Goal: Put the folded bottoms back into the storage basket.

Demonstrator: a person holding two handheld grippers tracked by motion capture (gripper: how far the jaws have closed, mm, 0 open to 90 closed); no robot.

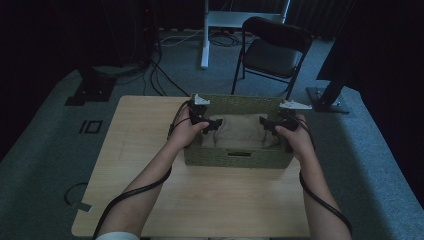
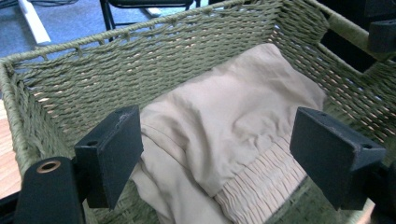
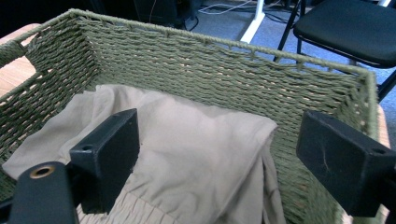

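At the middle of the high view, a green woven basket (image 1: 235, 156) sat on a light wooden table (image 1: 145, 145), with a folded beige cloth (image 1: 235, 131) lying inside it. The left gripper (image 1: 212, 124) hung over the basket's left end and the right gripper (image 1: 265, 124) over its right end, each held in a hand that came up from the bottom of the frame. A black folding chair (image 1: 275, 50) stood on the grey floor beyond the table, near the top centre of the frame.

Across the left gripper view, the cloth (image 2: 233, 126) filled the centre, lying on the basket floor with a gathered waistband toward the bottom edge. The basket wall (image 2: 93, 74) ran across the upper left. Both black jaws stood wide apart, one at lower left and one at lower right, with nothing pinched between them.

Through the right gripper view, the cloth (image 3: 187, 154) lay in the lower middle, against the basket wall (image 3: 210, 74) behind it. The jaws again stood spread above the cloth, released and gripping nothing. The chair (image 3: 345, 28) showed at upper right.
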